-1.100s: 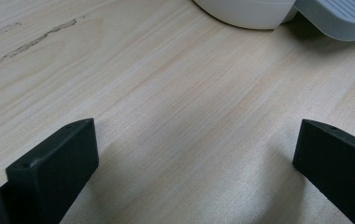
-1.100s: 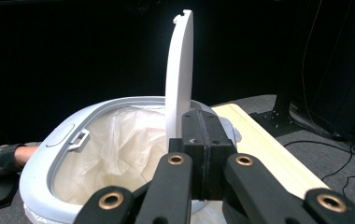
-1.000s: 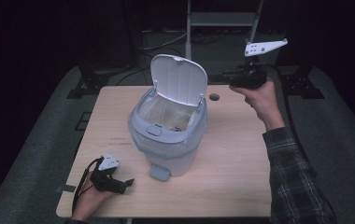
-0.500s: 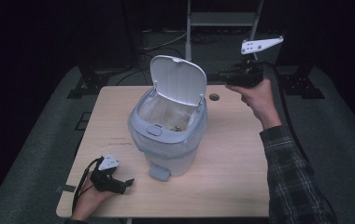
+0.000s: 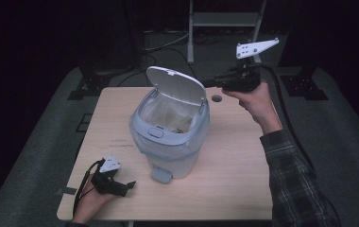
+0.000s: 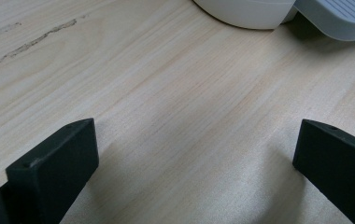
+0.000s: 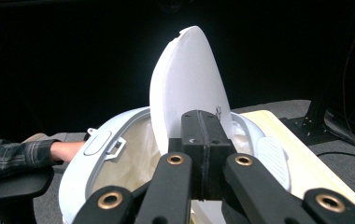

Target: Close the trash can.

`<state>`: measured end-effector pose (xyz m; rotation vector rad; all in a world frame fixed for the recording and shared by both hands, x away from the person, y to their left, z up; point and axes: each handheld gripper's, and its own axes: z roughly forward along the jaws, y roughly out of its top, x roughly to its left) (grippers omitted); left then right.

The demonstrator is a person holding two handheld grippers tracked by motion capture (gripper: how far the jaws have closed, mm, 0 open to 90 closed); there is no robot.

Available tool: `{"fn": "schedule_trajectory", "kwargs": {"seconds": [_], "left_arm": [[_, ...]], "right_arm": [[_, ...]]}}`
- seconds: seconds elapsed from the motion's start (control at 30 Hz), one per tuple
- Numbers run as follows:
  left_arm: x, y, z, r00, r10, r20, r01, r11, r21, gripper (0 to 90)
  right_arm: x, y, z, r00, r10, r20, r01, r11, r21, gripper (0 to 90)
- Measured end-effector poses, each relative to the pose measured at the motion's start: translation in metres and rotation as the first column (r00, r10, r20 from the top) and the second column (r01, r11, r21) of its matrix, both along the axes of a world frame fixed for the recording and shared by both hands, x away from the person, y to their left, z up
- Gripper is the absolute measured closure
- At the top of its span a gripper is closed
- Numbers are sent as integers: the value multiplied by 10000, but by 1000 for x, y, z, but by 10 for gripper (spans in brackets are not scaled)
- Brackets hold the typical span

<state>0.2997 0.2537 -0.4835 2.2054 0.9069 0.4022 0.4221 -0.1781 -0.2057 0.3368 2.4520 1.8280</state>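
A pale blue-grey pedal bin stands in the middle of the wooden table, its white lid raised and a foot pedal at its front. Some small items lie in its liner. My left gripper rests on the table at the front left, open, its jaws wide apart over bare wood, with the pedal just ahead. My right gripper hangs in the air by the lid's right edge, shut with nothing between its jaws. The lid rises right behind them; contact cannot be told.
A small round hole marks the table behind the bin. Dark stands and cables crowd the floor beyond the far edge. A scratch runs across the wood left of the bin. The plaid sleeve crosses the table's right side.
The right gripper has moved left, closer to the raised lid. The left gripper, the bin and the lid have stayed where they were.
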Motion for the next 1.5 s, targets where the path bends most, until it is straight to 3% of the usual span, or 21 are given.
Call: {"fn": "schedule_trajectory", "kwargs": {"seconds": [0.73,1.17,1.5], "left_arm": [[0,0,0,10000,4,1,-4,10000,0,0],[0,0,0,10000,5,0,-5,10000,-2,0],[0,0,0,10000,2,2,-2,10000,-2,0]], "right_arm": [[-14,34,0,9961,886,49,-884,9957,-269,900],[-16,58,0,9861,1662,-21,-1662,9855,-328,900],[-17,74,-5,9804,1967,-95,-1970,9794,-445,900]]}}
